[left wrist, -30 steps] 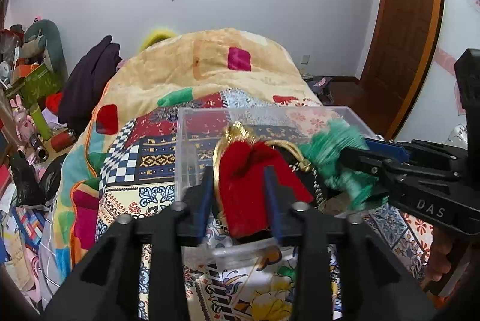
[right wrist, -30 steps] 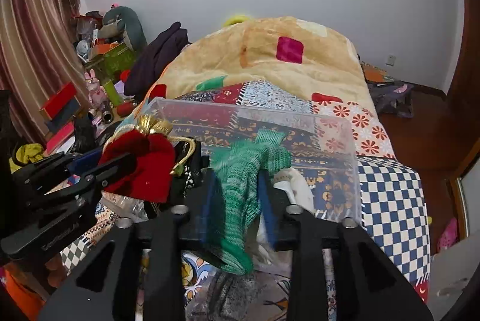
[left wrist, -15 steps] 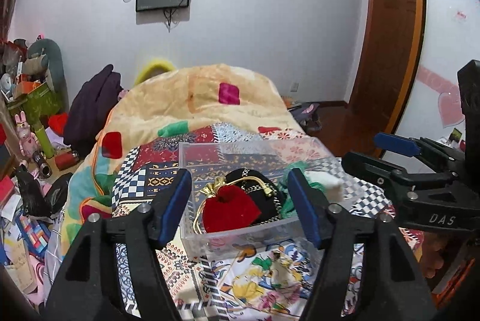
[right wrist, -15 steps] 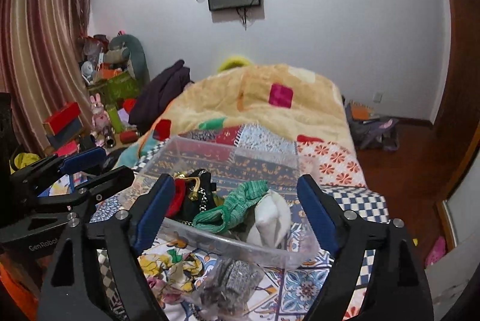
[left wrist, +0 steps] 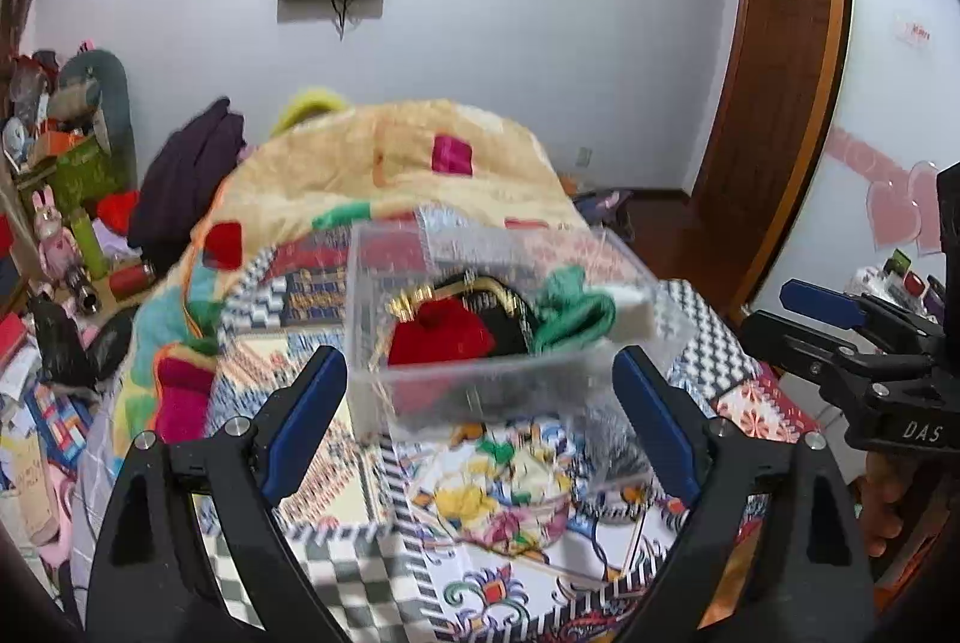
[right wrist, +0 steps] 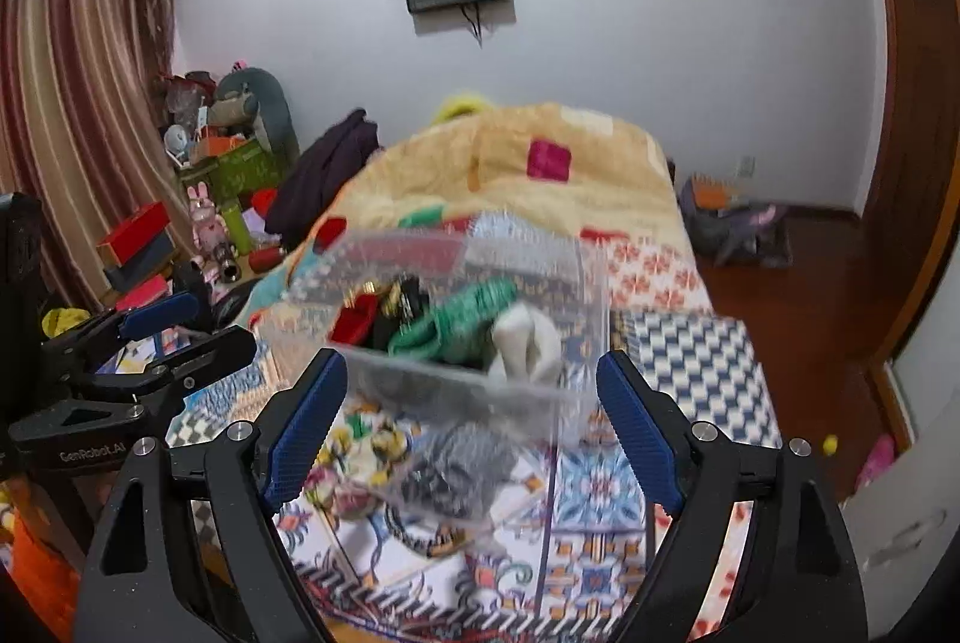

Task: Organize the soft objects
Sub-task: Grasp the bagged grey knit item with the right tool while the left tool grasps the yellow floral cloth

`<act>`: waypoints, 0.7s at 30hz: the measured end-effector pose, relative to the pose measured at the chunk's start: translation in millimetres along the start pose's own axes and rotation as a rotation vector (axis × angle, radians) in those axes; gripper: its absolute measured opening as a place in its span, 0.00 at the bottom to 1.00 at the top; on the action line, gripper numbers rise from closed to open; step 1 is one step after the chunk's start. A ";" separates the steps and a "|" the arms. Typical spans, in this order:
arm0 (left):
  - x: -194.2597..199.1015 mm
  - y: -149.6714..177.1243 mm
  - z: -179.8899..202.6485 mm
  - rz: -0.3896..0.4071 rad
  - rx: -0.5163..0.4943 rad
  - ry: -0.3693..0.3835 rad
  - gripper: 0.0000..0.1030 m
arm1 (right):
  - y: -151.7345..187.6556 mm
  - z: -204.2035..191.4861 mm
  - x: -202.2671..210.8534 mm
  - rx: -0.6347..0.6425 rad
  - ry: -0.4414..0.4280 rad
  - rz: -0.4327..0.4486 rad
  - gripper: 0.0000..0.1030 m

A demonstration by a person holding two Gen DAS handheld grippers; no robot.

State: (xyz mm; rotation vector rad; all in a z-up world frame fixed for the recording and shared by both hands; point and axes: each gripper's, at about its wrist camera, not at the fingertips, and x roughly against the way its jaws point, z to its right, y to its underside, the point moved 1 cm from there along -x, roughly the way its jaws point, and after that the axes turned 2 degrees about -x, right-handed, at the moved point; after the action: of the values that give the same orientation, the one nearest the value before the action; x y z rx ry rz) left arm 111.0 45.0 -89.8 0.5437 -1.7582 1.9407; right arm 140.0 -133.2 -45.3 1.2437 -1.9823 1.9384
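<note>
A clear plastic box (left wrist: 480, 385) stands on the patterned bedspread; it also shows in the right wrist view (right wrist: 456, 385). Inside lie a red pouch (left wrist: 441, 340) with gold cord, a black item (left wrist: 510, 331), a green knitted piece (left wrist: 573, 307) and a white soft item (right wrist: 528, 343). My left gripper (left wrist: 480, 403) is open and empty, held back in front of the box. My right gripper (right wrist: 471, 397) is open and empty, also in front of the box; it appears at the right of the left wrist view (left wrist: 840, 337).
A clear bag with dark contents (right wrist: 444, 469) lies on the bedspread in front of the box. A yellow blanket (left wrist: 390, 163) covers the far bed. Clutter and toys (left wrist: 66, 235) crowd the floor at left. A wooden door (left wrist: 780, 72) is at right.
A second ago my left gripper was shut on the red pouch and my right on the green piece. Both opened, left them in the box, and drew back and up.
</note>
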 end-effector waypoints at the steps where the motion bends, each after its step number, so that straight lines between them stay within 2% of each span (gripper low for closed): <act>1: -5.4 4.6 -0.2 -0.019 0.009 0.009 0.88 | 3.4 2.1 -4.6 -0.009 0.001 -0.017 0.81; 8: -50.0 35.3 -3.4 -0.157 0.044 0.016 0.88 | 25.6 7.6 -37.0 -0.049 -0.029 -0.126 0.81; 12: -68.4 50.5 -8.0 -0.216 0.059 0.015 0.81 | 38.3 6.4 -53.4 -0.057 -0.064 -0.184 0.80; 18: -85.6 66.0 -10.6 -0.278 0.071 0.034 0.61 | 54.4 2.1 -72.9 -0.057 -0.115 -0.273 0.57; 21: -88.1 67.7 -10.0 -0.277 0.069 0.048 0.54 | 57.5 1.6 -78.3 -0.063 -0.135 -0.297 0.39</act>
State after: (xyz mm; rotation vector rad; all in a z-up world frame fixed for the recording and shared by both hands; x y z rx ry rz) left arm 143.7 43.3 -196.4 0.7178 -1.5024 1.8093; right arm 158.0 -106.4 -137.0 1.5854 -1.7750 1.6799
